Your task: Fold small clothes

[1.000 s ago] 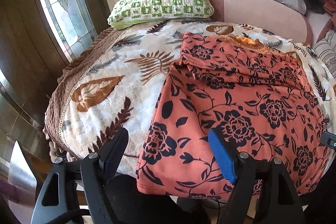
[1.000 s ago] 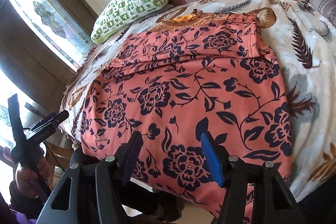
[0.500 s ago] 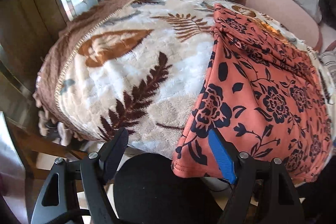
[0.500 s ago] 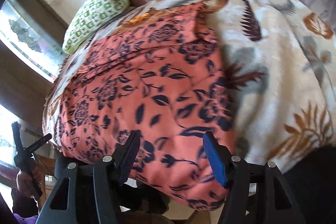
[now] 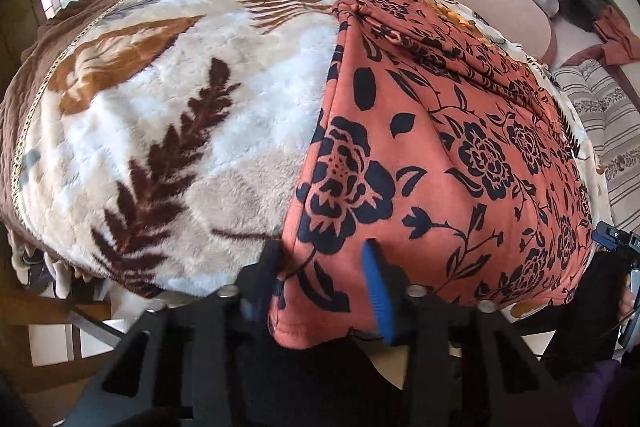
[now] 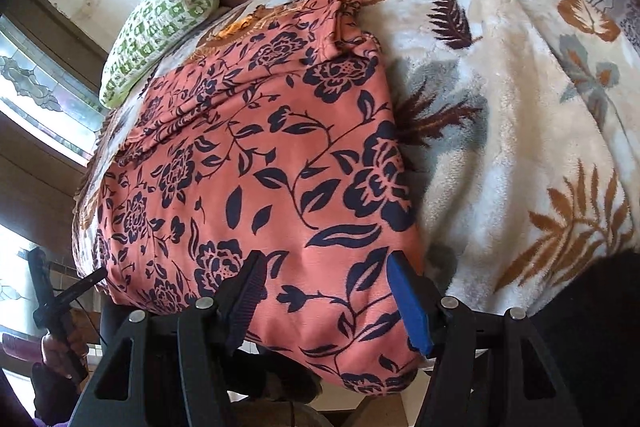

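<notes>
Left wrist: left gripper [image 5: 326,285] closing over garment [image 5: 432,163] hem corner; right gripper [image 6: 330,301] open astride opposite corner.

Right gripper [image 6: 326,297], jaws spread astride the orange floral garment's [image 6: 280,163] near hem, on leaf-print blanket [image 6: 520,131].

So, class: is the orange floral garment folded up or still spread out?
Mostly spread: the orange floral garment lies flat on the leaf-print blanket, its far end doubled over.
</notes>
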A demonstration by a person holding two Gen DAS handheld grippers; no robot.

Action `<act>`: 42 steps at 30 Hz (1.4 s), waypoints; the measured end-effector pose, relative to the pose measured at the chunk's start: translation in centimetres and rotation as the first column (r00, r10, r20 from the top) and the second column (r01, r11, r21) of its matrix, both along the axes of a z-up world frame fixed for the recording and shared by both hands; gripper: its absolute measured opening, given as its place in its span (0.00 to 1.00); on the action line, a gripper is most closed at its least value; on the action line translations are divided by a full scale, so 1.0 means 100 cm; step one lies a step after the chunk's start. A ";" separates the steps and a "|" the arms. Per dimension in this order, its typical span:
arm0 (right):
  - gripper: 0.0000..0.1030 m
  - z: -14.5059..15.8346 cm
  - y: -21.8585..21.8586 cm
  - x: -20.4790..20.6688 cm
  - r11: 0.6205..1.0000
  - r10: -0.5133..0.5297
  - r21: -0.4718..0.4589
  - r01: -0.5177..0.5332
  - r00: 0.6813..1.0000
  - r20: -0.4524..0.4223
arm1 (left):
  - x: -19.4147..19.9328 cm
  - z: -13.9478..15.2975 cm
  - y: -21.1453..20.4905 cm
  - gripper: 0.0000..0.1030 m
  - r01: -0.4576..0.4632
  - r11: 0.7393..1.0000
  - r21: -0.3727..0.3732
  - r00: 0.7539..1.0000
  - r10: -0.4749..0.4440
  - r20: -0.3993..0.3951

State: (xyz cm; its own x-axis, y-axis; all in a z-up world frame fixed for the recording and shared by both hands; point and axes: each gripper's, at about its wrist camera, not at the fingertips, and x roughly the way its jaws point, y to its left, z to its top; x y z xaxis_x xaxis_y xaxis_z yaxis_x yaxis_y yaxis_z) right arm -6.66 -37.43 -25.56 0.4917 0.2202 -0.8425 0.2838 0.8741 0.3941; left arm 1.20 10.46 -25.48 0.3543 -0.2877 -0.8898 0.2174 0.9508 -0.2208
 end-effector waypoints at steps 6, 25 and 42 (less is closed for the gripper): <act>0.64 -0.002 0.009 0.005 1.000 0.018 0.010 -0.018 1.000 -0.004 | 0.007 -0.003 0.003 0.37 0.013 1.000 -0.026 1.000 -0.013 -0.005; 0.64 -0.003 -0.011 0.003 1.000 -0.019 0.014 0.019 1.000 -0.010 | 0.010 0.002 -0.027 0.45 0.095 0.995 0.005 0.995 -0.095 0.012; 0.28 -0.018 -0.008 0.001 0.992 0.073 0.104 -0.073 0.997 -0.001 | 0.026 -0.002 -0.032 0.21 0.122 0.985 -0.118 0.991 -0.127 -0.030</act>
State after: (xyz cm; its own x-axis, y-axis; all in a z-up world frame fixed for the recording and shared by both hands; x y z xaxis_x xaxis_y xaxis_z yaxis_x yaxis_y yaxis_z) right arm -6.54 -38.24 -27.36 0.4672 0.3415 -0.8155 0.2227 0.8472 0.4823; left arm 3.84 7.22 -25.65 0.2762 -0.4295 -0.8598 0.3219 0.8843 -0.3383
